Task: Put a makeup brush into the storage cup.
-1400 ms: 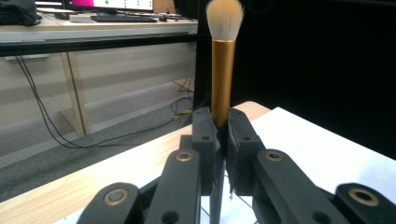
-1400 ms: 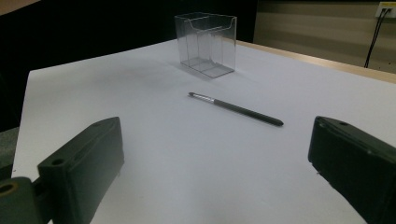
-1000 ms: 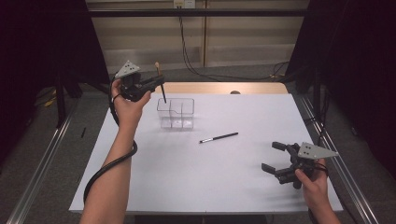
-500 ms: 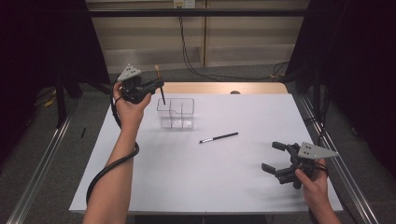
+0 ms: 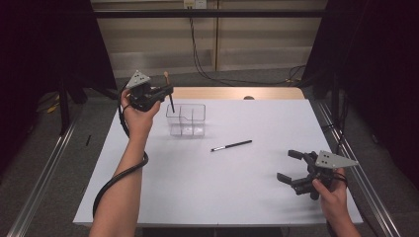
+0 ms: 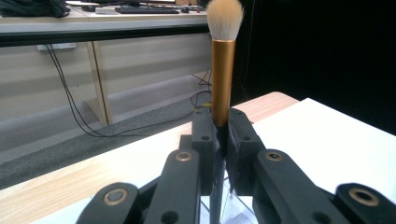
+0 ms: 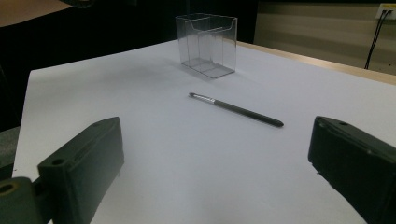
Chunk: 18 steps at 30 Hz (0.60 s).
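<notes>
My left gripper [image 5: 167, 92] is raised above the table's far left, shut on a makeup brush [image 6: 222, 60] with a gold ferrule and pale bristles pointing up. The brush's dark handle [image 5: 171, 102] hangs just above the left edge of a clear plastic organizer [image 5: 186, 120]. A thin dark brush [image 5: 231, 145] lies flat on the white table [image 5: 197, 182], right of the organizer. My right gripper [image 5: 290, 167] rests low near the front right, open and holding nothing. In the right gripper view, the thin brush [image 7: 236, 110] and the organizer [image 7: 207, 44] lie ahead of the spread jaws.
The white table top sits on a wooden desk whose edge [image 5: 232, 93] shows at the back. Metal rails [image 5: 44, 170] run along both sides on the floor. Cables [image 5: 197, 54] hang down the back wall.
The left gripper with the makeup brush has stayed almost still above the organizer. The right gripper has not moved.
</notes>
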{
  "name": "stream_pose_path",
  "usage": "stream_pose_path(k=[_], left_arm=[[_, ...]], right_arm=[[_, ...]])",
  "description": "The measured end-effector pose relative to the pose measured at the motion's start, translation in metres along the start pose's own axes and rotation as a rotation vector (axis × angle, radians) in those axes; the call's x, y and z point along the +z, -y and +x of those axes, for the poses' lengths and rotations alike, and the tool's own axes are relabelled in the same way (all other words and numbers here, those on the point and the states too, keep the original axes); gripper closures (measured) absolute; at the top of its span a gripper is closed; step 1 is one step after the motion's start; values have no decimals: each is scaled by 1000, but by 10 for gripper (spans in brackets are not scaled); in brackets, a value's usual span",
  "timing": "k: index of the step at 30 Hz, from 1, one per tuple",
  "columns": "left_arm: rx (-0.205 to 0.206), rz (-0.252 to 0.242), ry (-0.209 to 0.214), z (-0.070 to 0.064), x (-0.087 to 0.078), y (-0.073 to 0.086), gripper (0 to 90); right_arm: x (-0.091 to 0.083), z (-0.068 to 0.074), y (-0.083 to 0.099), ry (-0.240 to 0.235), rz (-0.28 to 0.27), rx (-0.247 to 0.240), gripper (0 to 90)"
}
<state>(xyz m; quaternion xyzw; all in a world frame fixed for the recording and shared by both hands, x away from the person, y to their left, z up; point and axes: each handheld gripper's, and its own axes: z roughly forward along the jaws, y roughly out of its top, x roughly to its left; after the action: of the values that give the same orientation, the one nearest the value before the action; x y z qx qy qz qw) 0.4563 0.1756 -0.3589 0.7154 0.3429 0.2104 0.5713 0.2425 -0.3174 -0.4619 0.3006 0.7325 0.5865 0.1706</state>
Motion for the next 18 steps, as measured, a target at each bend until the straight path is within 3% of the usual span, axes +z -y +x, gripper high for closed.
stream_pose_path(k=[18], left_arm=[[-10,13,-9,1,5,12,833]], right_arm=[[0,0,0,-1,0,-1,30]])
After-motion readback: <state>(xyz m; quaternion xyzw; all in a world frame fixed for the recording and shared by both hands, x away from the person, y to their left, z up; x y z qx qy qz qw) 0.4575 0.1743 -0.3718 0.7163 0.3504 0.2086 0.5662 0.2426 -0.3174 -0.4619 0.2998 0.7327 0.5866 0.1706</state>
